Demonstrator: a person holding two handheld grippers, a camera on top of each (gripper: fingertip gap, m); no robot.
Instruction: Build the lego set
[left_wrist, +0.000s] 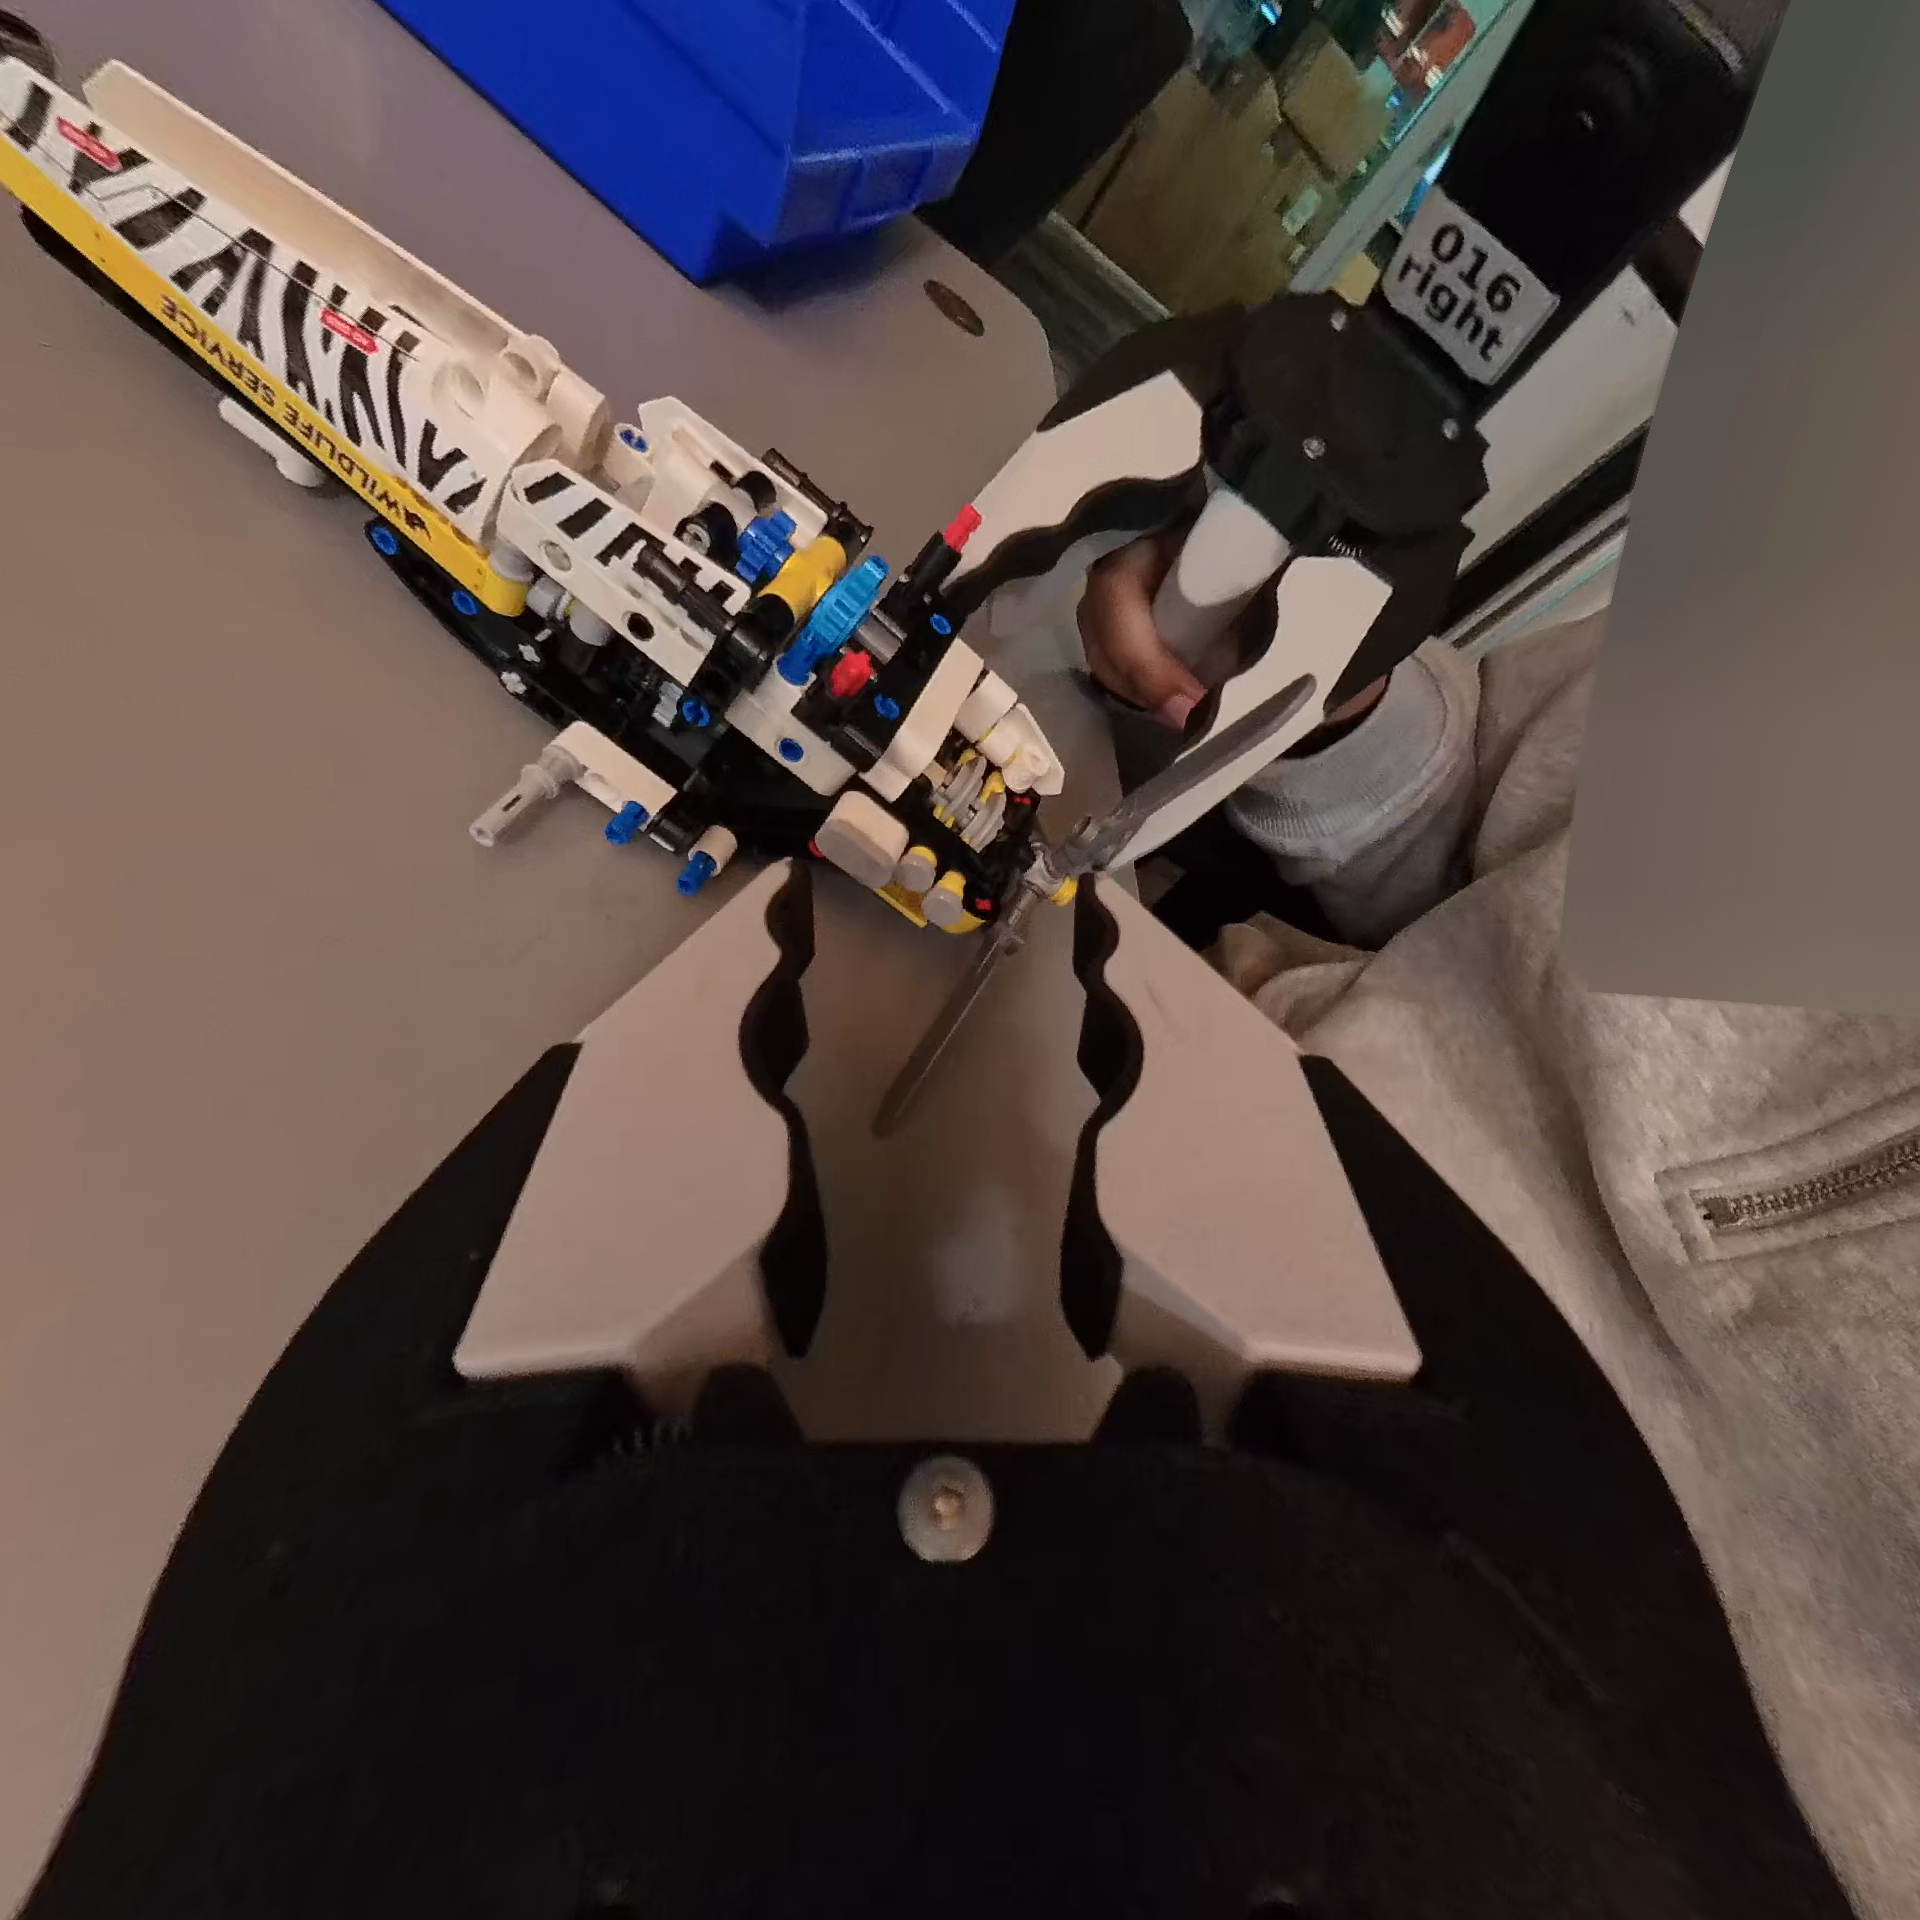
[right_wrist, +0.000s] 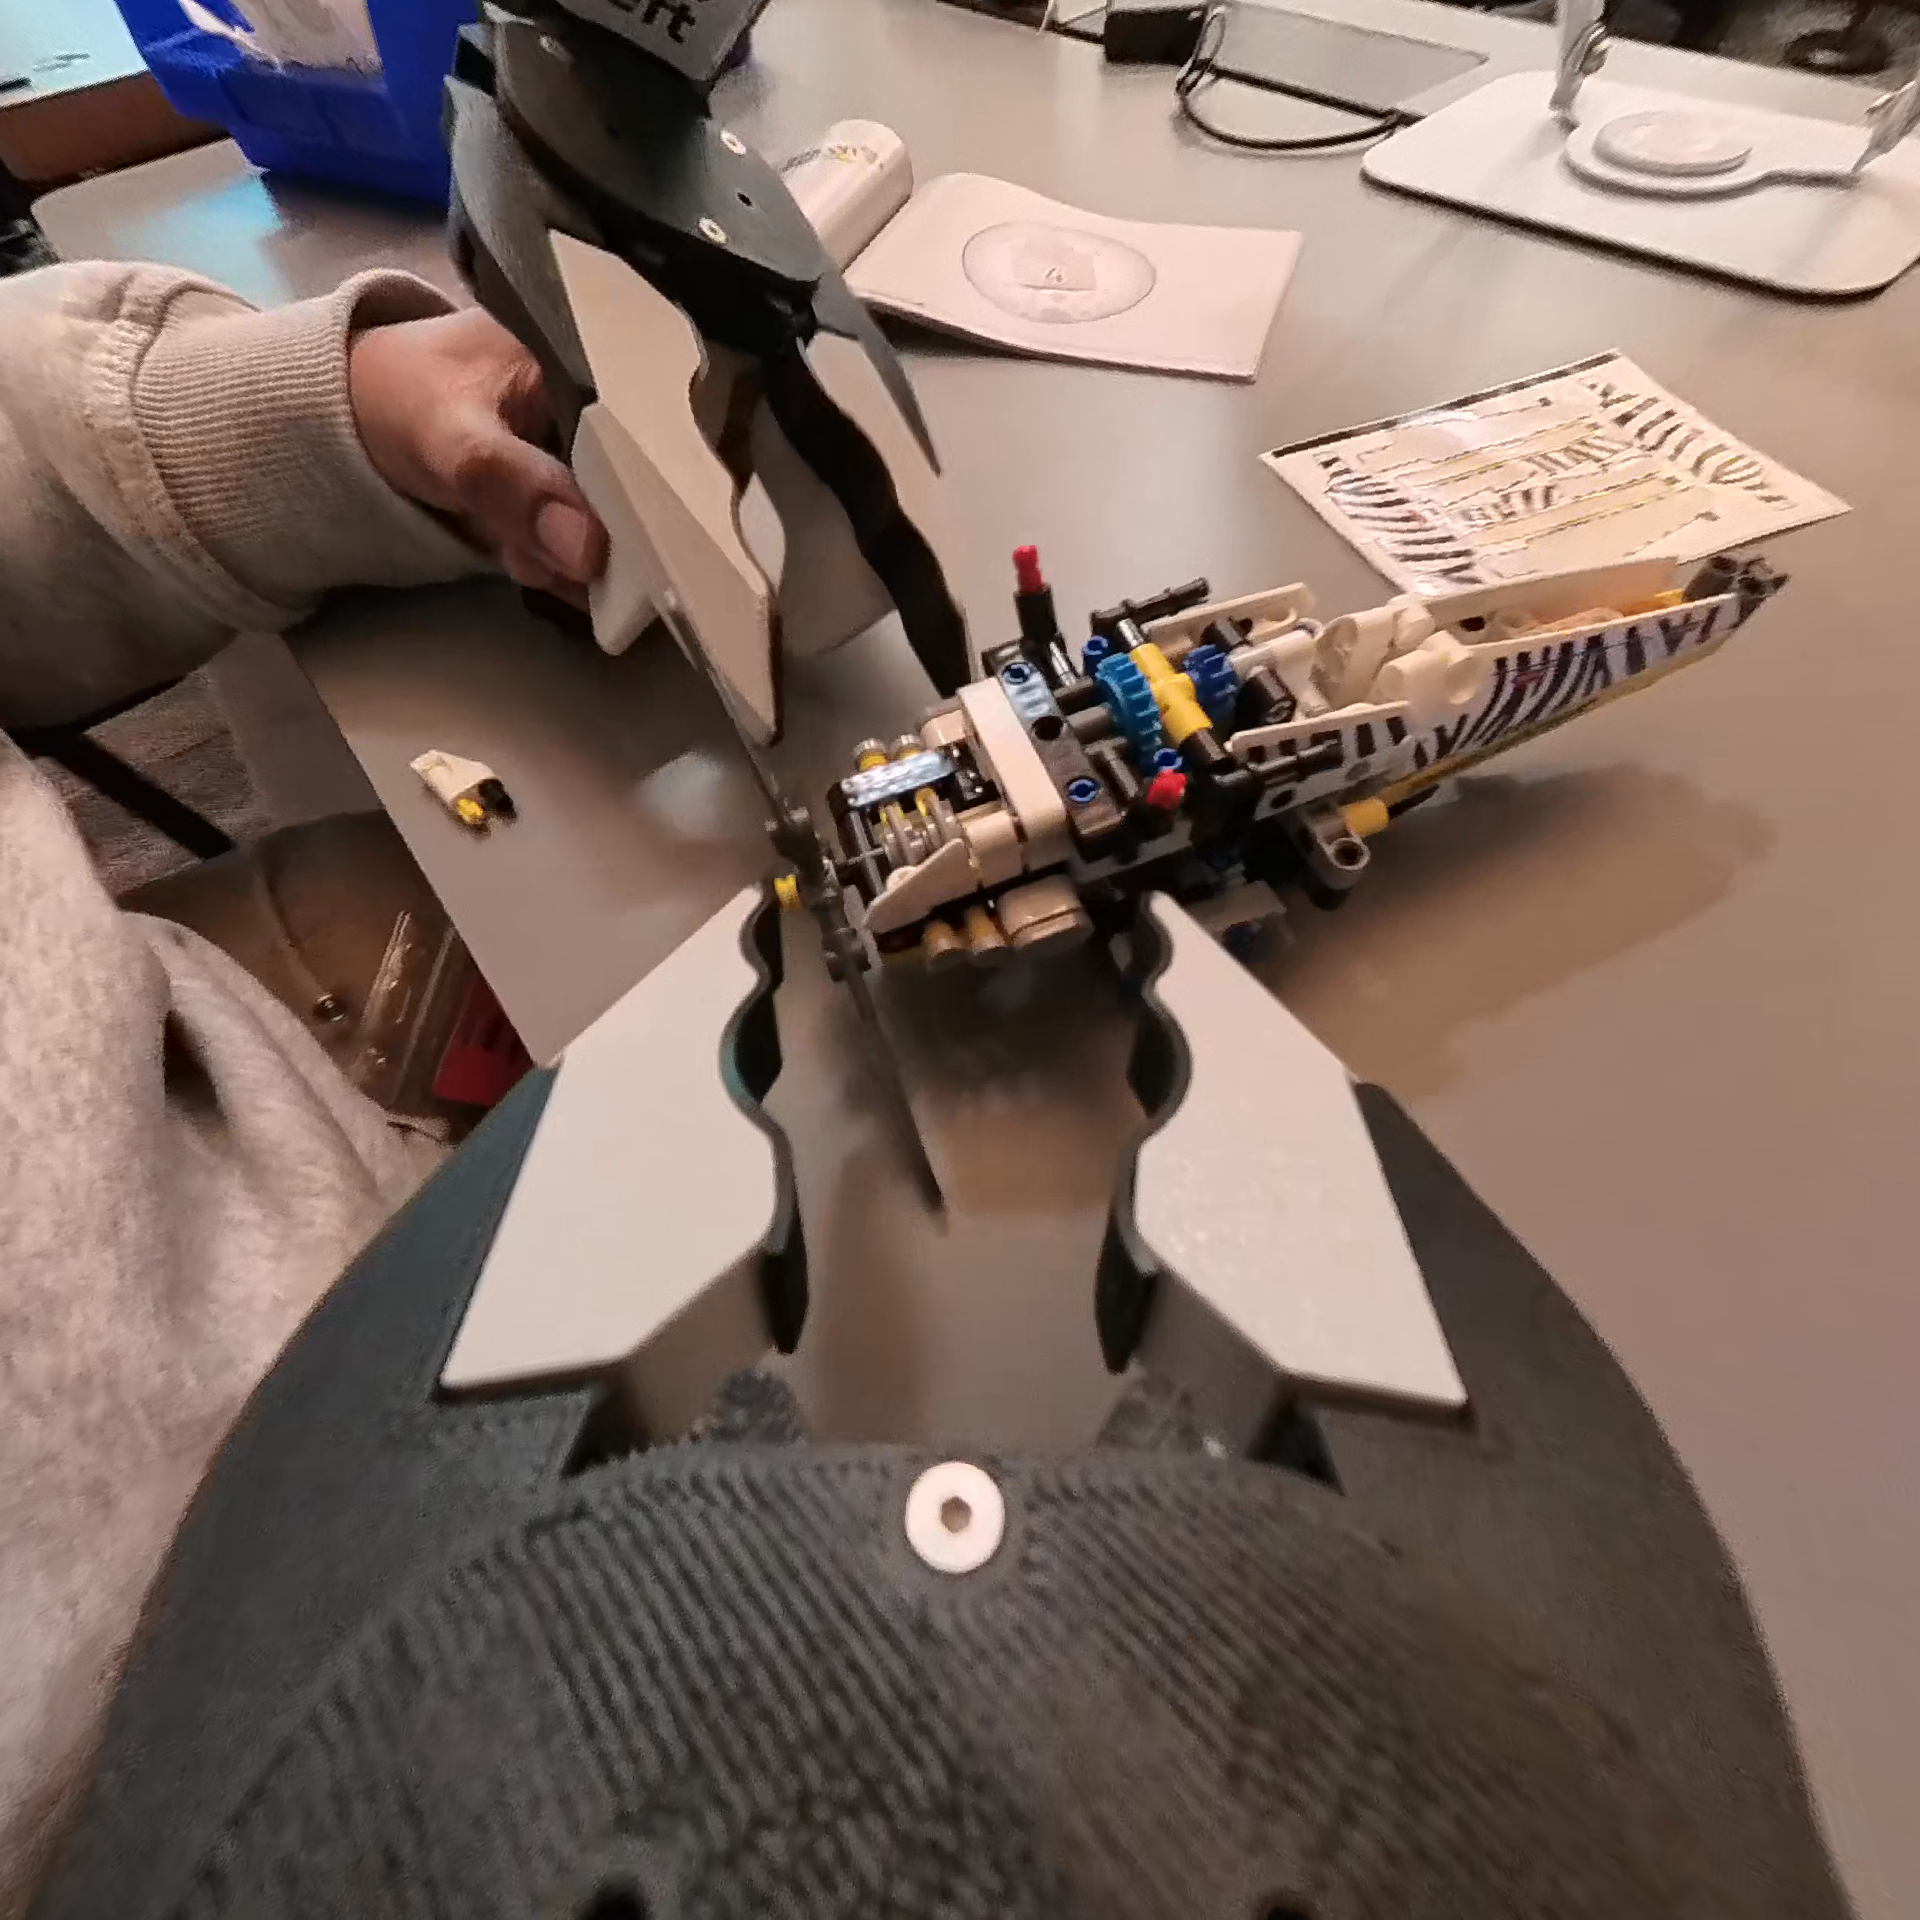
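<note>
Nearest in the left wrist view, the left gripper (left_wrist: 940, 883) stands wide with nothing between its fingers; its black body fills the bottom of the view and hides the table (left_wrist: 260, 987) under it. A grey propeller (left_wrist: 951, 1023) blade hangs in the gap between the fingers, touching neither. The right gripper (right_wrist: 961, 914) is likewise spread wide and holds nothing, with another blade reaching into its gap.

Just past both sets of fingertips lies the model (left_wrist: 644, 613), a plane of white, black and yellow bricks with zebra-striped panels, lying on the table near its edge, nose toward the grippers. The propeller hub sits on its nose, partly blurred. Whether either gripper's tips touch the nose cannot be told. The model's tail runs out of the left wrist view at the upper left, and in the right wrist view its underside is hidden.

In the left wrist view the far blade passes in front of the right gripper's lower finger, so contact there is unclear. A hand (left_wrist: 1138, 634) grips the handle behind it, mostly hidden. To the left in the right wrist view a small loose part (right_wrist: 462, 777) lies on the table.

Farther off lie a sticker sheet (right_wrist: 1538, 468), a booklet (right_wrist: 1070, 281), and a blue bin (left_wrist: 727, 114) cut off at the top.
</note>
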